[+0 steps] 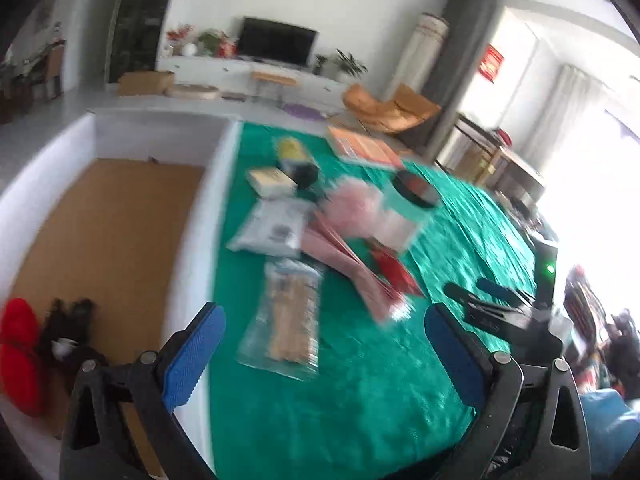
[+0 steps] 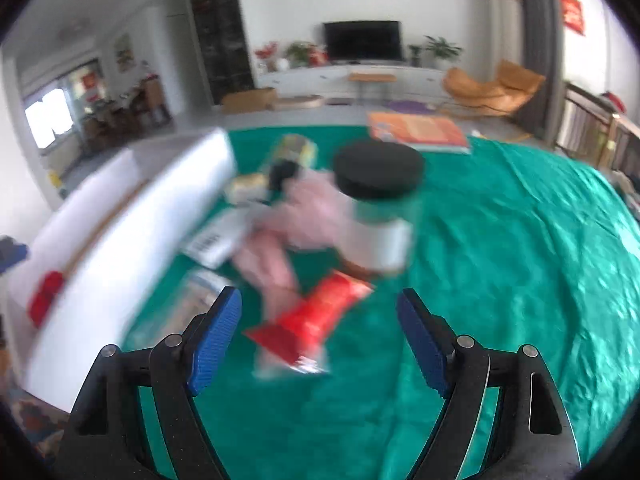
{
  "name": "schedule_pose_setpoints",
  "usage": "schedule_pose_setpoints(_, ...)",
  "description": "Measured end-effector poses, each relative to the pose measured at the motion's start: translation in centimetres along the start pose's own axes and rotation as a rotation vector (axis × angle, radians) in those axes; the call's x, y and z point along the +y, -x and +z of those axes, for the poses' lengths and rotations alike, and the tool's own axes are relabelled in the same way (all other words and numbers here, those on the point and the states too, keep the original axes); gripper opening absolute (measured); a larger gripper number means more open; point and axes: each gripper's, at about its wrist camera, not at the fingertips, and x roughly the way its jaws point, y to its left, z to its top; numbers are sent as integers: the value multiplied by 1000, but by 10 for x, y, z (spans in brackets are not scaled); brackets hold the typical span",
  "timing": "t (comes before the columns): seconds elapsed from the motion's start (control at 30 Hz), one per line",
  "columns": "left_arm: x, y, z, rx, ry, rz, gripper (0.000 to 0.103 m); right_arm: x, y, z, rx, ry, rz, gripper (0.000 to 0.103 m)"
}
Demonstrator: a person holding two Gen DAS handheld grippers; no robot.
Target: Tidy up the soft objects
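Note:
A green cloth [image 1: 360, 400] covers the table; it also shows in the right wrist view [image 2: 520, 260]. On it lie a pink fluffy item [image 1: 352, 208] with pink cloth [image 1: 344, 256], a red packet [image 1: 394, 270], a clear bag of sticks [image 1: 290, 316], a grey pouch [image 1: 272, 228] and a black-lidded jar [image 1: 414, 196]. My left gripper [image 1: 324, 356] is open and empty above the cloth's near part. My right gripper [image 2: 320, 340] is open, empty, above the red packet [image 2: 316, 316], near the pink item [image 2: 312, 212] and jar [image 2: 378, 216]. Both views are blurred.
A white box [image 1: 216, 200] with a brown floor stands left of the cloth and holds a red soft thing [image 1: 20, 356] and a black one [image 1: 68, 332]. Its wall [image 2: 120, 248] shows in the right view. An orange book [image 1: 360, 146] lies far back. The right gripper [image 1: 492, 308] shows at right.

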Motion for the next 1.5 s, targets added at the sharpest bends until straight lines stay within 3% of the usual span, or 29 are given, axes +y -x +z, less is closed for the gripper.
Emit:
schedule_pose_setpoints(0.1,-34,-63,-30,146,-27,-52,99,-42,-11,-27,39,-70,-108,82)
schedule_pose_setpoints(0.2,-48,-105,-50,213,-53,-25,99,-63,-12,-40,59,-116,-150,82)
schedule_pose_setpoints(0.33,-55,-130,-52,173,-164,73,99,-75,-29,-44,119,-157,-165,82)
schedule_pose_setpoints(0.5,-58,-154,-35,157,-261,137,99,-80,-25,-42,110,-162,-165,85)
schedule_pose_setpoints(0.7,-59,-162,-32,160,-292,188,103,-75,-22,-47,115,-157,-162,88)
schedule_pose_setpoints(0.9,-57,-160,-31,155,-286,184,103,-72,-22,-48,123,-149,-151,93)
schedule_pose_setpoints(1.5,-56,-159,-31,154,-286,186,103,-72,-22,-47,124,-147,-151,93)
